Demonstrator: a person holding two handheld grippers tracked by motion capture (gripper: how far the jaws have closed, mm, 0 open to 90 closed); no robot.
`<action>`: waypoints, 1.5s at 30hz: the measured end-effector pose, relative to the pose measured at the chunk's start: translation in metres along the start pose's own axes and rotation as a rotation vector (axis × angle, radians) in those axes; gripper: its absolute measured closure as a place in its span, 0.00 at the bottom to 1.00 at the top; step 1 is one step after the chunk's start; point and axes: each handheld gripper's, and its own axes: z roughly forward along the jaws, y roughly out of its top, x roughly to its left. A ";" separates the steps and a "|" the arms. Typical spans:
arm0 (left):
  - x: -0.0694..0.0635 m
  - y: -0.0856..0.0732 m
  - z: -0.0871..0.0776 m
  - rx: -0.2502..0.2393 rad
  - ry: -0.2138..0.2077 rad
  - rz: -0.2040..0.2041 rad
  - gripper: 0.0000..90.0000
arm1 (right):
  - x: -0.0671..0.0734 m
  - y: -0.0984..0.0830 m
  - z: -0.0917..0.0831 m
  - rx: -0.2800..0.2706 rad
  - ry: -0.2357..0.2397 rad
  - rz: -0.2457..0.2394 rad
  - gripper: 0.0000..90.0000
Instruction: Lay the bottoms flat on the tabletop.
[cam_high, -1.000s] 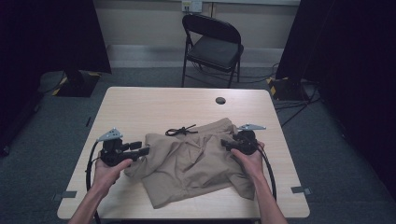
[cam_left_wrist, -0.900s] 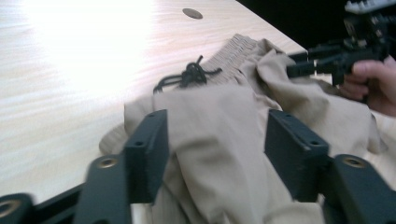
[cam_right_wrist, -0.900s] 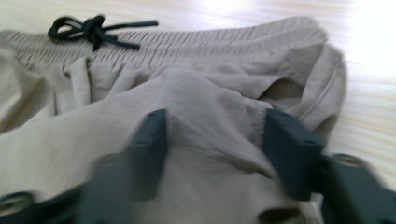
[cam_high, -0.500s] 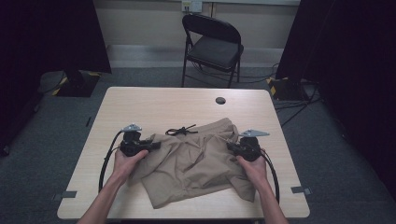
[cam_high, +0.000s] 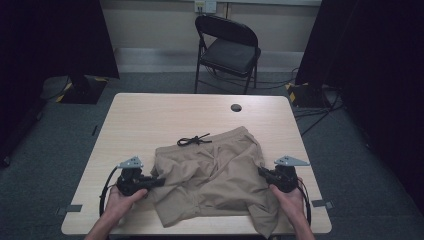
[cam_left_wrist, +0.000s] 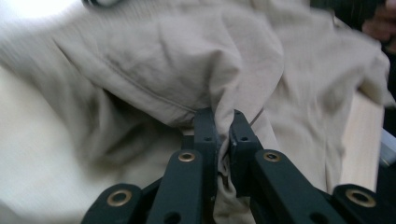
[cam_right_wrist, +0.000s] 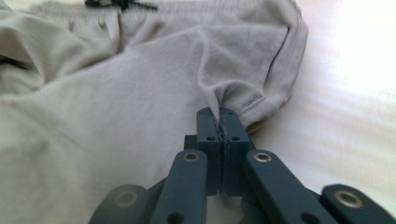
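Overhead, the khaki shorts (cam_high: 212, 180) lie across the surface (cam_high: 150, 120), between the left gripper (cam_high: 159, 181) and right gripper (cam_high: 262, 172). Since earlier, the left hand dropped toward the near edge. Left gripper view: jaws pinch a fold. Right gripper view: jaws clamp the hem.

Shorts (cam_high: 215, 175) nearer person, flatter, both grippers lower.

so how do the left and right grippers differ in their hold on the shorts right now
The left gripper has a thick bunched fold of the beige shorts between its jaws, which stand slightly apart; the right gripper pinches a thin fold near a stitched hem, jaws almost flush. In the high view the left gripper sits at the shorts' left edge, the right gripper at the right edge. Both are clamped on fabric.
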 end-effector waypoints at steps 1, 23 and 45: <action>0.000 -0.006 0.002 0.016 0.007 -0.006 0.94 | 0.000 -0.004 0.000 0.005 0.000 0.010 0.99; -0.003 0.034 -0.029 -0.125 0.036 0.012 0.75 | -0.001 0.038 0.023 -0.054 0.033 0.013 0.64; 0.019 0.009 0.024 0.019 0.095 -0.061 0.73 | -0.005 0.010 0.049 0.079 0.003 0.019 0.73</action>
